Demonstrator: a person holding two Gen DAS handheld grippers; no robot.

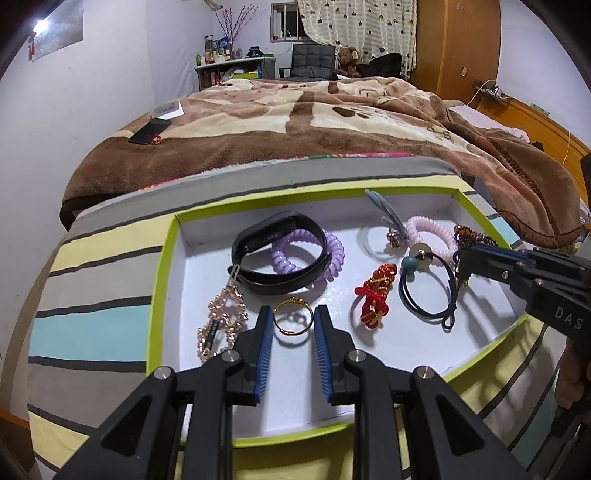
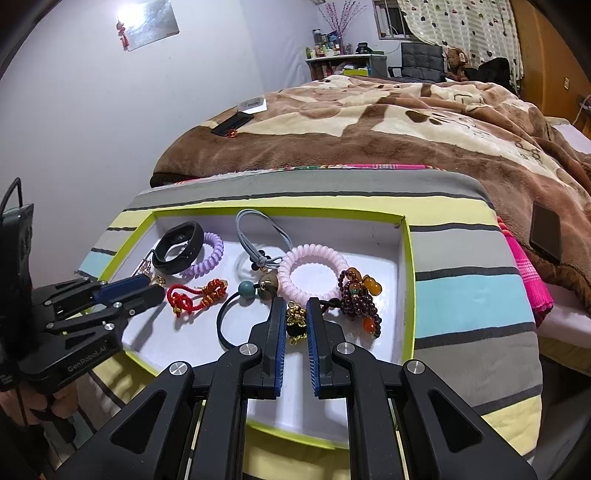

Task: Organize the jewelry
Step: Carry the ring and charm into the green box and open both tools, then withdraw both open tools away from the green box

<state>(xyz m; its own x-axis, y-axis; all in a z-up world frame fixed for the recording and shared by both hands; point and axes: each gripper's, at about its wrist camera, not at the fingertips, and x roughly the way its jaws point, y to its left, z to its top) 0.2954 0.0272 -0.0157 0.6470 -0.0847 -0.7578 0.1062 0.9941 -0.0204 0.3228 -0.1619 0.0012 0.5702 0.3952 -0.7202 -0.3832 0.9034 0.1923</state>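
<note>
The letters "DAS" stand in pale print on the black body of the right gripper point(image 1: 463, 271), at the right edge of the left wrist view. "GenRobot.AI" stands on the left gripper point(image 2: 147, 286), lower left of the right wrist view.

I see a brown and cream blanket point(image 1: 295, 110) spread over the bed behind my workspace. A dark phone point(image 1: 150, 131) lies near its left edge, a white card point(image 1: 169, 109) just beyond it. Under the work area is a striped cushion point(image 1: 96, 295) in grey, yellow and blue. Further back stand a cluttered shelf point(image 1: 229, 70), a black chair point(image 1: 313, 61), a teddy bear point(image 1: 349, 59) and heart-patterned curtains point(image 1: 354, 22).
</note>
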